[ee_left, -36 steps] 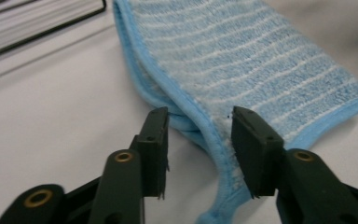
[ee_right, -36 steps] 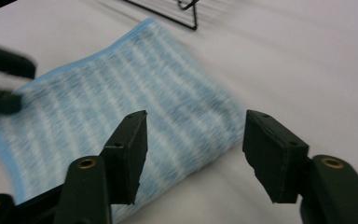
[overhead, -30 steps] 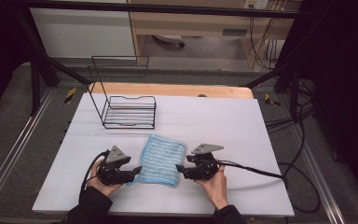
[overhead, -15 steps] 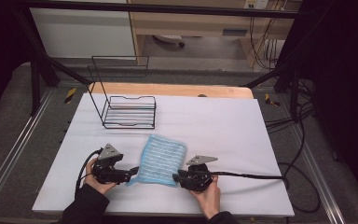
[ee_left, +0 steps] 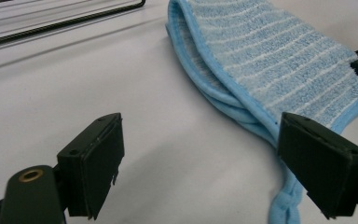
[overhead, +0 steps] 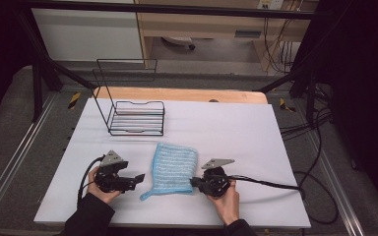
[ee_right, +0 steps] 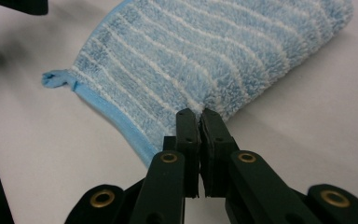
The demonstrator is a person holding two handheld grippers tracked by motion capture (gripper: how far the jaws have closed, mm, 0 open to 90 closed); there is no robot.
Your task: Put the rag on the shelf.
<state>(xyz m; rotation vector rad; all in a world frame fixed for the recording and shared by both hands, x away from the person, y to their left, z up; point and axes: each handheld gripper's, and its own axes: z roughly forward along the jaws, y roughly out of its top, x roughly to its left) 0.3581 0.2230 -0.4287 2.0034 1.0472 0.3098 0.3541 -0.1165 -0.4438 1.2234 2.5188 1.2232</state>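
A folded light-blue striped towel (overhead: 173, 168) lies flat on the white desk (overhead: 256, 142), near its front edge, between two hand-held grippers. The right gripper (overhead: 195, 182), which has just been closing, has its jaws pressed together on the towel's near right corner, pinching the terry edge. The left gripper (overhead: 139, 178) rests just left of the towel with its jaws wide apart and nothing between them; the towel's rolled hem and small loop lie beside one jaw, and a black wire rack (overhead: 137, 117) stands farther back.
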